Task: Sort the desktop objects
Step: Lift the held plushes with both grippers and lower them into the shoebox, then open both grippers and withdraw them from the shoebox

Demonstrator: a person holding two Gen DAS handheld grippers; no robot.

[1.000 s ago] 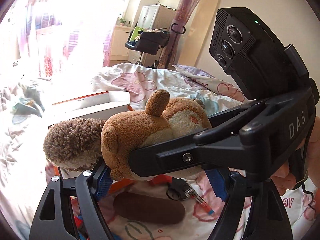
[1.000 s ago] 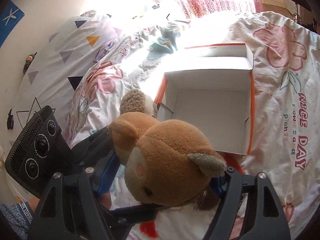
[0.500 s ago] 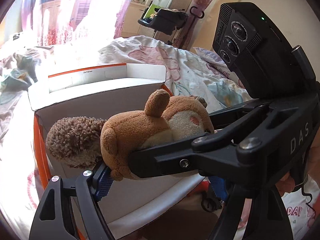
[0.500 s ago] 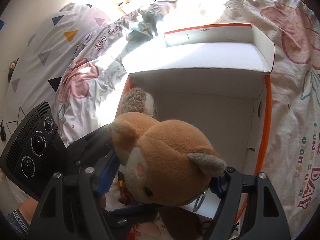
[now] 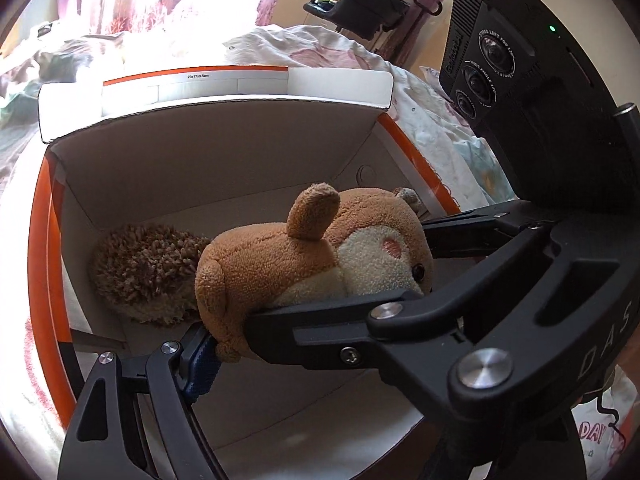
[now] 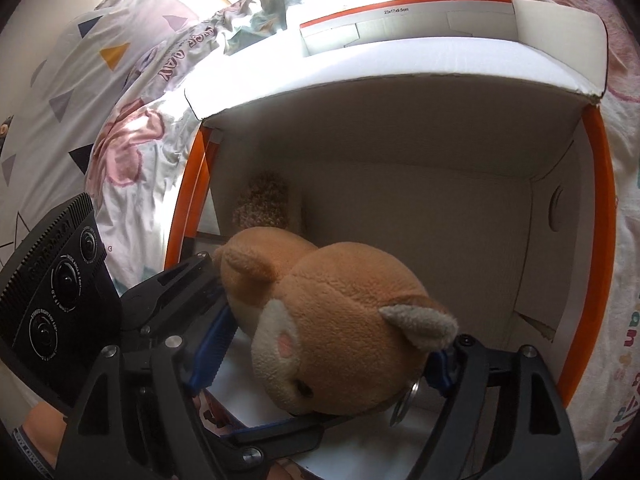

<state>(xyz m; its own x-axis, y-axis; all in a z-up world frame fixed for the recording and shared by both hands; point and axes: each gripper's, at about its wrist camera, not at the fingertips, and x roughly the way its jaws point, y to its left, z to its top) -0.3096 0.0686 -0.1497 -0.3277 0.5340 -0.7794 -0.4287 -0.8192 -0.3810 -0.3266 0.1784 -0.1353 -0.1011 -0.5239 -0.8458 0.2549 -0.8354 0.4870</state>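
A floral bedsheet [image 6: 132, 168] covers the bed, with a white cardboard box [image 5: 224, 148] edged in orange lying open on it and filling the middle of both frames. Bright window light washes out the upper left of the left wrist view, where curtains hang; a dark chair [image 5: 360, 8] stands at top centre there.

Only the right wrist view shows a triangle-patterned pillow [image 6: 80, 52] at upper left and a metal ring [image 6: 404, 402] under the toy's head. Only the left wrist view shows the toy's side, eye and shaggy brown tail.

The plush squirrel [image 5: 312, 264] hangs over the box interior. The right gripper [image 6: 320, 364] is clamped on its head, blue pads pressing both sides. The left gripper [image 5: 224, 344] has one blue pad against the toy's rump; its other finger is hidden, so I cannot tell its closure.
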